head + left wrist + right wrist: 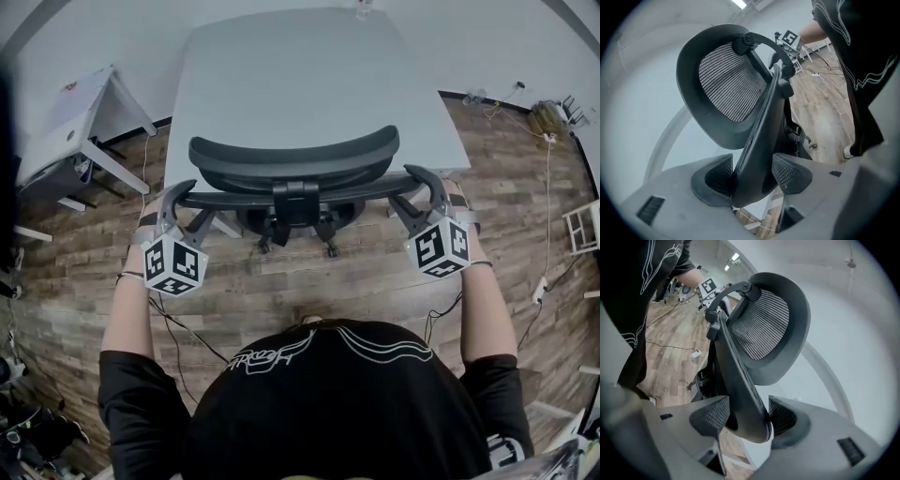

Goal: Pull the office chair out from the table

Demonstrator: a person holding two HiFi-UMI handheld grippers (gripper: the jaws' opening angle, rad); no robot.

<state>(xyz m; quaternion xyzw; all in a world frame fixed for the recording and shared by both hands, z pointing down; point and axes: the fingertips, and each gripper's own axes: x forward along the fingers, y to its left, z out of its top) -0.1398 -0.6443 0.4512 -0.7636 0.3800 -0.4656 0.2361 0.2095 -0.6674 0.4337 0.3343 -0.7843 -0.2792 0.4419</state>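
A black mesh-backed office chair (295, 159) stands tucked against the near edge of a grey table (309, 75). My left gripper (195, 202) is at the left end of the chair's back and my right gripper (405, 187) at the right end. In the left gripper view the jaws (752, 176) stand open astride the side edge of the backrest (731, 84). The right gripper view mirrors this: the open jaws (747, 416) straddle the backrest's other edge (764, 329). I cannot tell whether any pad touches the frame. The seat is hidden under the table.
A white desk (70, 122) stands at the left and a white rack (583, 225) at the right edge. Cables (548, 187) trail over the wooden floor on the right. The person (328, 403) stands directly behind the chair.
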